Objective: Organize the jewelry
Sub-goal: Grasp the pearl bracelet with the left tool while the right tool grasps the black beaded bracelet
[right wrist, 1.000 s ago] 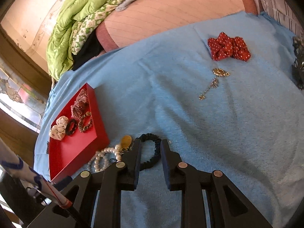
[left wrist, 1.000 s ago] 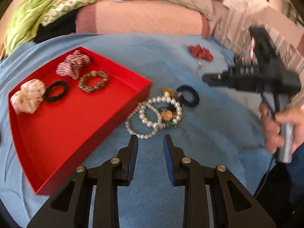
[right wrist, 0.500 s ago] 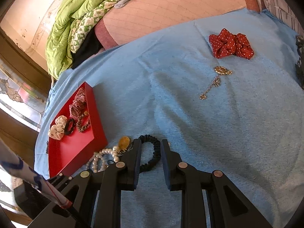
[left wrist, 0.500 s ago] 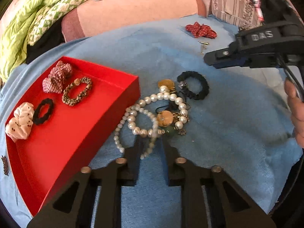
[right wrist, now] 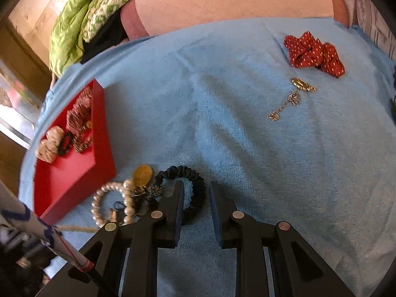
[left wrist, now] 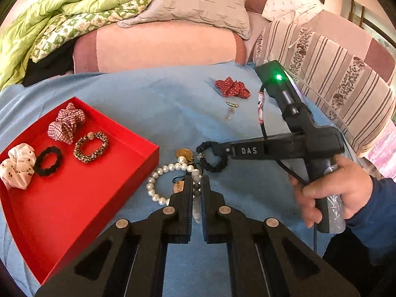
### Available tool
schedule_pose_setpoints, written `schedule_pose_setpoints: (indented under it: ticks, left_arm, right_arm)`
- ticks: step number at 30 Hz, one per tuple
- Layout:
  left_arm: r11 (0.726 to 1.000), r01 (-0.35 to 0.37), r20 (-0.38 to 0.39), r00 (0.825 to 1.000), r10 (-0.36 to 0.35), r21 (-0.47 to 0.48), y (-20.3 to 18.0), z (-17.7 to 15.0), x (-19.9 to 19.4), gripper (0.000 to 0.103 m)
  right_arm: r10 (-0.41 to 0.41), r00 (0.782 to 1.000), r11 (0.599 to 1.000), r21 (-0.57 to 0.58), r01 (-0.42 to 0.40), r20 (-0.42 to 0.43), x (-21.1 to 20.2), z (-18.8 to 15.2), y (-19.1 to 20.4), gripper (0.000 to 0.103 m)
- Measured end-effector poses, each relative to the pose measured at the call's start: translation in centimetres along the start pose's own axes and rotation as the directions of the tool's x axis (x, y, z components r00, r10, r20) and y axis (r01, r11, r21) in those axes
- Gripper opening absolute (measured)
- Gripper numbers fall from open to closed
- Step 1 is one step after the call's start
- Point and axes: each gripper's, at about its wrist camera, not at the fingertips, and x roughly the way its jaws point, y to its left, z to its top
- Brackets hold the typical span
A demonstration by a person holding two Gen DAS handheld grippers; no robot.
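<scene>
A red tray [left wrist: 81, 198] on the blue cloth holds a white scrunchie [left wrist: 16, 165], a black hair tie [left wrist: 48, 160], a leopard bracelet [left wrist: 91, 146] and a checked scrunchie [left wrist: 65, 123]. Beside it lies a tangle of pearl bracelets [left wrist: 158, 180]. My left gripper [left wrist: 196, 185] has closed on a pearl strand of that pile. My right gripper [right wrist: 196, 193] is open, its fingers straddling one side of a dark braided hair tie [right wrist: 195, 185]. A gold pendant chain [right wrist: 292, 99] and a red dotted scrunchie [right wrist: 314, 54] lie farther off.
A pink sofa cushion [left wrist: 160, 44] with green bedding [left wrist: 49, 19] borders the far edge of the cloth. A striped cushion [left wrist: 334, 79] stands at the right. The tray also shows at the left of the right wrist view [right wrist: 99, 148].
My left gripper moved forward onto the pearl pile and closed from open. My right gripper came down over the dark hair tie, its fingers still apart.
</scene>
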Motion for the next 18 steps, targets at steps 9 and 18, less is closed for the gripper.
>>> schedule_pose_setpoints:
  ticks: [9,18]
  left_arm:
    - [1.0,-0.015,0.057,0.998,0.017,-0.027,0.6,0.6,-1.4,0.005]
    - [0.998,-0.029,0.139,0.99,0.038,-0.063,1.8,2.0,-3.5,0.005]
  right_arm:
    - [0.007,0.988,0.999,0.029,-0.012,0.156,-4.6,0.9,-0.9,0.008]
    - [0.094,0.952,0.994,0.025,-0.106,0.292,-8.1,1.5,0.2,0.008]
